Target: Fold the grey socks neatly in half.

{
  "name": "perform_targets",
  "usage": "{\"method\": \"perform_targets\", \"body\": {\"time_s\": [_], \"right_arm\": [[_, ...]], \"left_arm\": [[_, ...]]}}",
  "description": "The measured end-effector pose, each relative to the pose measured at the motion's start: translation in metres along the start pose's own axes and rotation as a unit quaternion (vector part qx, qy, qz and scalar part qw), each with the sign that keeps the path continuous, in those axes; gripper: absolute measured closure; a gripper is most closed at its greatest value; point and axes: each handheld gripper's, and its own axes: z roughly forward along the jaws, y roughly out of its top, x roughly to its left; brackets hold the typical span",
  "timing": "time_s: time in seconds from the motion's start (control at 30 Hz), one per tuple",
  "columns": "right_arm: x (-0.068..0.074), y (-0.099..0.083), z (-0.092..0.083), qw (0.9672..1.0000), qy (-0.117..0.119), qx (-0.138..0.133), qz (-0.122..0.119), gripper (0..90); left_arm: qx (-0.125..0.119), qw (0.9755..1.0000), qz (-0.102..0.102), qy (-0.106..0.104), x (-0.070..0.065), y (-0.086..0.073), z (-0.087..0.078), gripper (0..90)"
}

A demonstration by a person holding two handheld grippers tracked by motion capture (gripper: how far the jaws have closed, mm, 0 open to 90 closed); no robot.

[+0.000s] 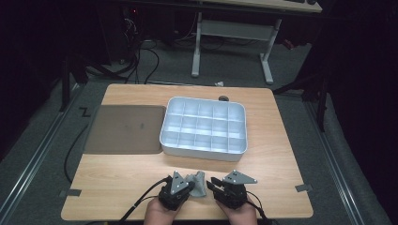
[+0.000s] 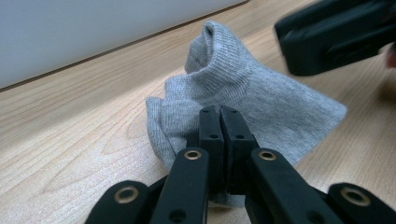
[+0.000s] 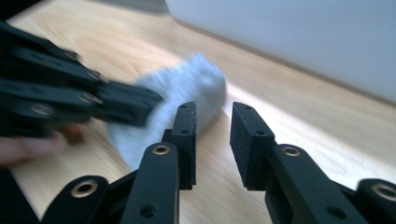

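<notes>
Wooden tabletop (image 1: 117, 183) with a grey sock (image 1: 198, 183) bunched up at the near edge, roughly mid-width, sitting between the two grippers. Left gripper (image 1: 187, 186) comes in from the near edge in a person's left hand (image 1: 159, 213), jaws pressed together on the sock's near edge; in the left gripper view (image 2: 219, 122) the fabric is pinched between the closed jaws and the ribbed cuff stands up behind them. Right gripper (image 1: 212, 183) is held in the right hand (image 1: 240, 214), tips just beside the sock's right side; in the right gripper view (image 3: 212, 122) its jaws stand apart with bare wood between them, nothing gripped, the sock (image 3: 184, 98) lying just left of and behind the left jaw. Cannot tell if that jaw touches the cloth; the view is blurred. White compartment tray (image 1: 203, 127) sits past the sock toward the far edge, centre-right of the tabletop, cells look empty. Grey mat (image 1: 124, 129) lies flat just left of the tray, touching or nearly so. Tape pieces at the near-left (image 1: 70, 192) and near-right (image 1: 304, 188) corners. Black cable (image 1: 141, 201) trails from the left gripper off the near edge. White desk legs (image 1: 267, 61) and floor cables (image 1: 141, 56) beyond the far edge.
</notes>
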Motion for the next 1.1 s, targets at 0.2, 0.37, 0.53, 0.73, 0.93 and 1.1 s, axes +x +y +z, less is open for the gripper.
{"method": "perform_targets", "body": {"time_s": [0.2, 0.37, 0.53, 0.73, 0.93, 1.1], "right_arm": [[0.0, -0.005, 0.013, 0.9996, -0.006, 0.026, 0.0, 90.0], [0.008, -0.008, 0.021, 0.9991, 0.002, 0.04, -0.011, 90.0], [0.016, -0.005, 0.018, 0.9996, 0.014, 0.023, -0.012, 90.0], [0.023, -0.003, 0.014, 0.9995, 0.023, -0.001, -0.023, 90.0], [0.018, -0.003, 0.013, 0.9996, 0.021, 0.0, -0.017, 90.0], [0.015, -0.003, 0.012, 0.9998, 0.016, -0.003, -0.015, 90.0]], "left_arm": [[-0.001, 1.0, -0.002, 0.002, -0.001, 0.0, 0.0, 88.3], [-0.002, 1.0, -0.006, 0.006, -0.002, 0.0, 0.0, 88.1], [0.0, 0.9999, -0.002, 0.014, -0.008, 0.001, 0.002, 88.4], [0.002, 0.9999, -0.001, 0.011, -0.012, 0.003, 0.005, 89.4], [-0.006, 0.9998, -0.02, -0.005, -0.007, 0.003, 0.004, 85.8], [-0.028, 0.999, -0.034, -0.01, -0.003, 0.001, 0.001, 76.0]]}}
